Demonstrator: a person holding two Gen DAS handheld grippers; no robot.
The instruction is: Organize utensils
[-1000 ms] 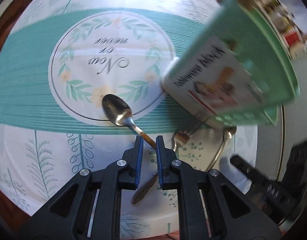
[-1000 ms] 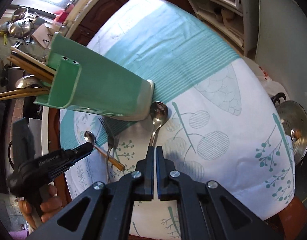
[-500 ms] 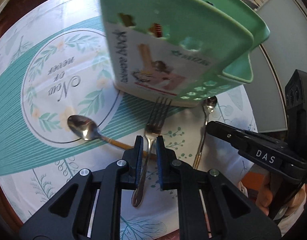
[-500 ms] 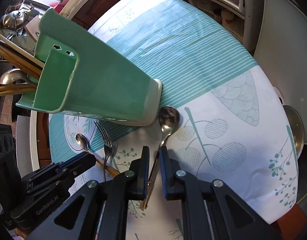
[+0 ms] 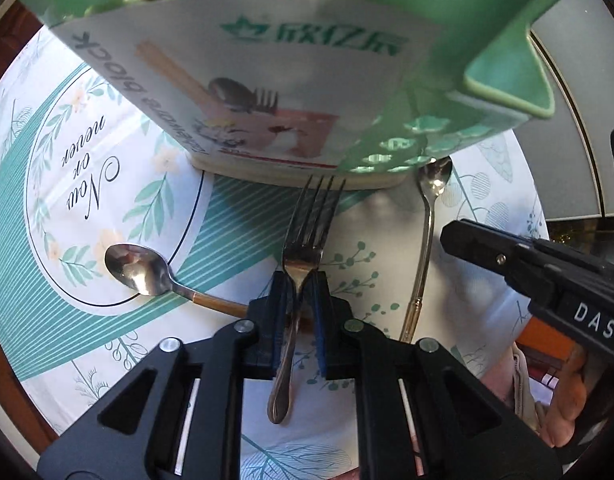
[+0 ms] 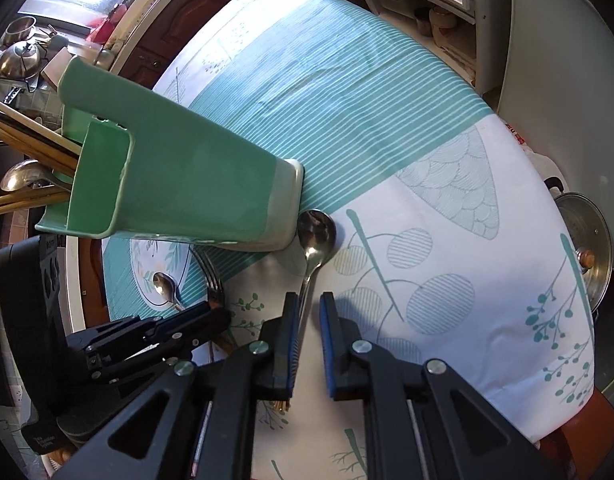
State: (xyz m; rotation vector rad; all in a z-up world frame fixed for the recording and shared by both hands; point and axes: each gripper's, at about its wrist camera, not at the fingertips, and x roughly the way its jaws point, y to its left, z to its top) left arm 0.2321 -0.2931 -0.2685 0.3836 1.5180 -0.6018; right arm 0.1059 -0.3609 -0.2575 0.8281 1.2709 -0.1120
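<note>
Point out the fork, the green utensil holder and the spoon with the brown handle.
fork (image 5: pixel 301 254): left wrist view, on the neck below the tines.
green utensil holder (image 6: pixel 195 176): right wrist view, on its side wall.
spoon with the brown handle (image 5: pixel 133 268): left wrist view, on the bowl.

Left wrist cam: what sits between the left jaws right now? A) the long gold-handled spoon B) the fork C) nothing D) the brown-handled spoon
B: the fork has its neck between the closing jaws of the left gripper; the brown-handled spoon lies to one side and the gold-handled spoon to the other.
</note>
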